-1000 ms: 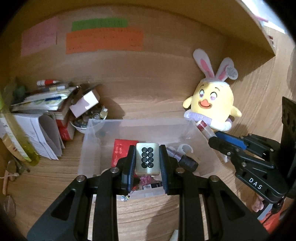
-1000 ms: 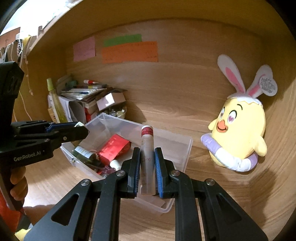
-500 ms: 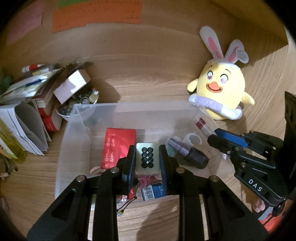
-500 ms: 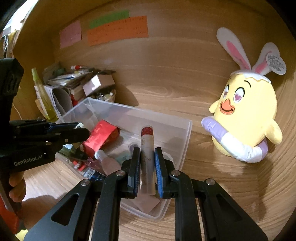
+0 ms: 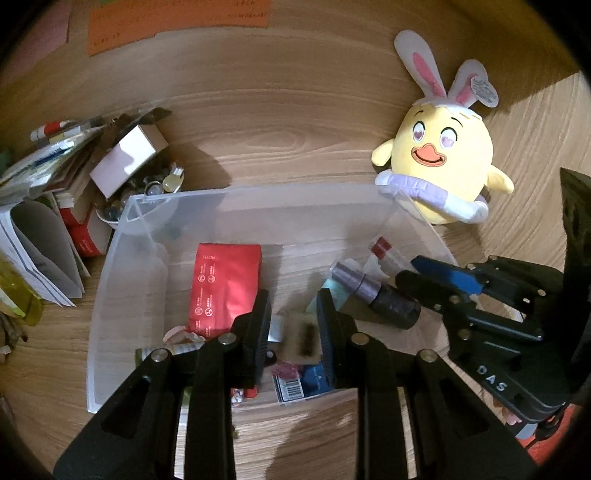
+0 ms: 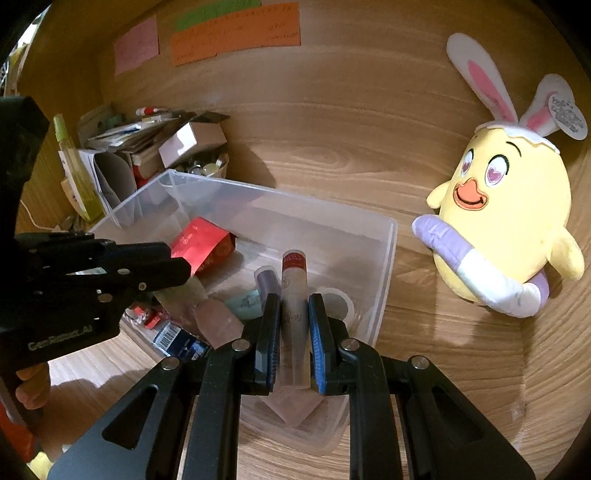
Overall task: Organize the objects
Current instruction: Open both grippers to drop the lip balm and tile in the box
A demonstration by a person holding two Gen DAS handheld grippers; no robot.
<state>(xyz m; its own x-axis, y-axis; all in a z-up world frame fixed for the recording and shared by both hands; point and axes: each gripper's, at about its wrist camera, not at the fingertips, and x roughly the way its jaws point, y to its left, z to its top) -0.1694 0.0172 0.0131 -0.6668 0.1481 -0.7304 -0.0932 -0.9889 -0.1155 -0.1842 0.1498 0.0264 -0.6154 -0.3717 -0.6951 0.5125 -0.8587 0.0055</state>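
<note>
A clear plastic bin [image 5: 140, 229] [image 6: 384, 258] sits on the wooden surface and holds a red packet [image 5: 223, 284] [image 6: 201, 243], a dark purple bottle [image 5: 373, 295] [image 6: 267, 282] and other small items. My left gripper [image 5: 293, 321] is open over the bin; a blurred pale remote with dark buttons [image 5: 304, 334] sits between and below its fingers, loose. My right gripper [image 6: 293, 325] is shut on a clear tube with a red cap [image 6: 293, 291] and holds it over the bin's right part.
A yellow chick plush with rabbit ears [image 5: 441, 162] [image 6: 506, 218] sits right of the bin. A pile of papers, boxes and a bowl of small items [image 5: 74, 177] [image 6: 147, 155] stands at the left. Coloured notes [image 6: 236, 33] hang on the back wall.
Both grippers have moved down closer to the bin. My left gripper has opened and let go of the remote, which drops into the bin. The right keeps its tube.
</note>
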